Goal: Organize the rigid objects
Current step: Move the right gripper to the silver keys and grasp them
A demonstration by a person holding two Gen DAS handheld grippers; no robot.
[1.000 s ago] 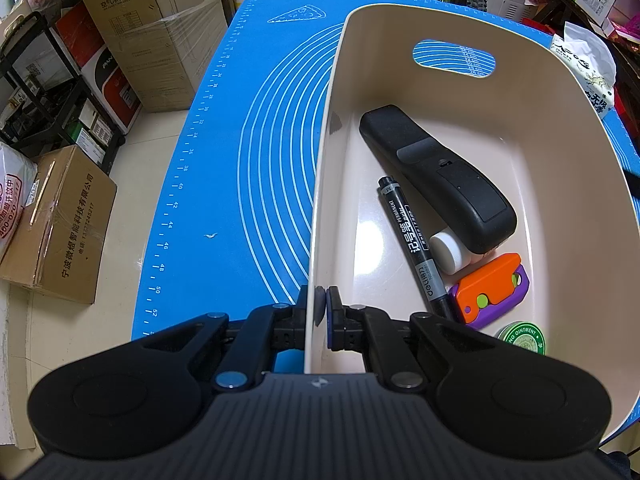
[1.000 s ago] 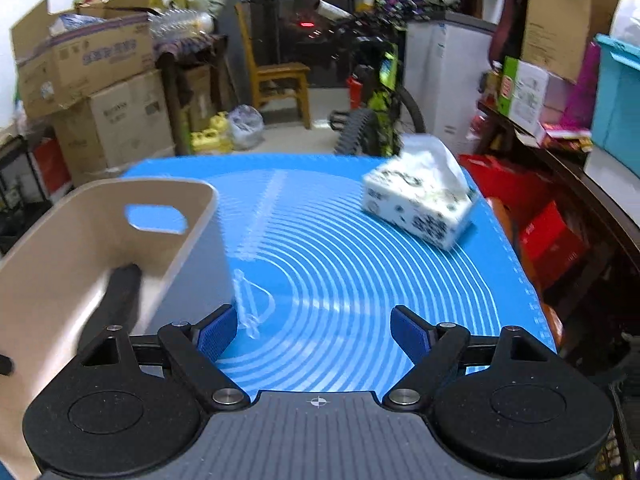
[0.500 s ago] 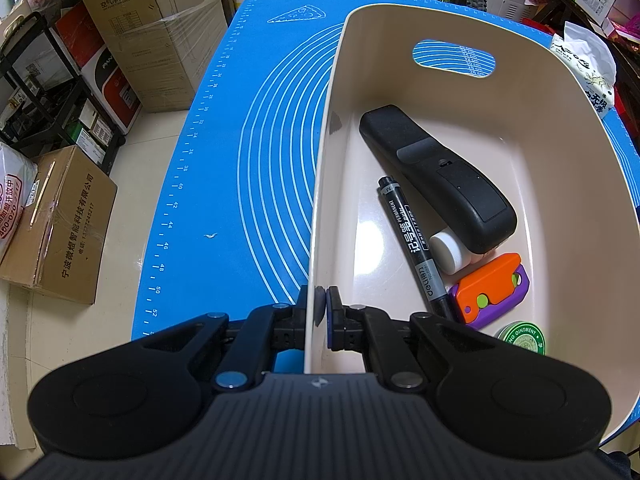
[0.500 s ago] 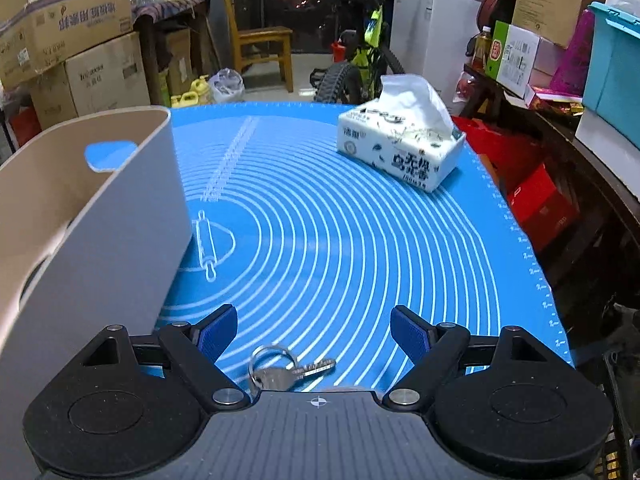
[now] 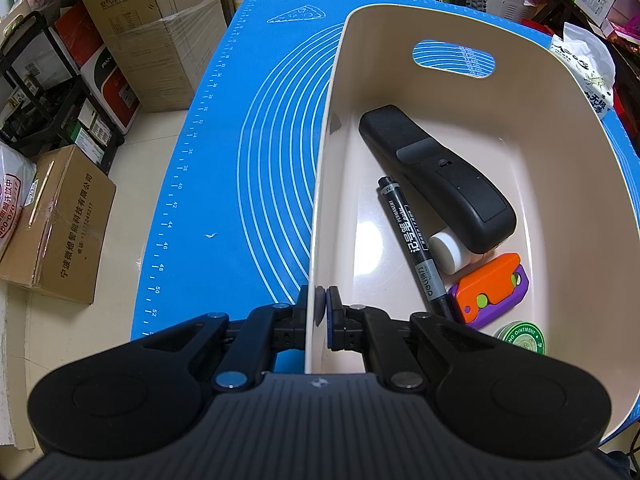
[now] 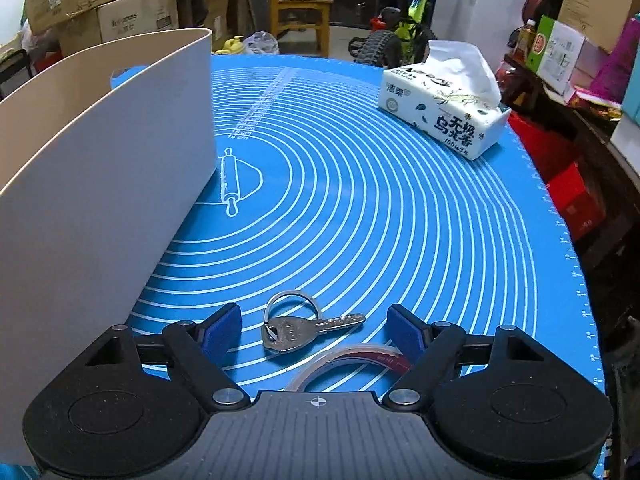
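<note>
My left gripper point(image 5: 319, 312) is shut on the near left rim of a beige bin point(image 5: 560, 128). The bin holds a black remote point(image 5: 436, 178), a black marker point(image 5: 412, 244), a white capped bottle point(image 5: 448, 250), an orange and purple toy point(image 5: 490, 290) and a green ointment tin point(image 5: 520, 337). In the right wrist view a silver key on a ring point(image 6: 296, 326) lies flat on the blue mat point(image 6: 380, 208). My right gripper point(image 6: 316, 330) straddles the key, its jaws closing but clear of it. A clear tape roll point(image 6: 348, 364) lies just nearer, partly hidden under the gripper.
The bin's outer wall point(image 6: 104, 184) stands close on the left of the right gripper. A tissue pack point(image 6: 444, 120) sits at the far right of the mat. Cardboard boxes point(image 5: 60, 232), a chair and a bicycle stand around the table.
The right gripper has sunk and tipped toward the mat; the key and tape roll have come into view between its fingers, which have narrowed slightly. The left gripper has not moved.
</note>
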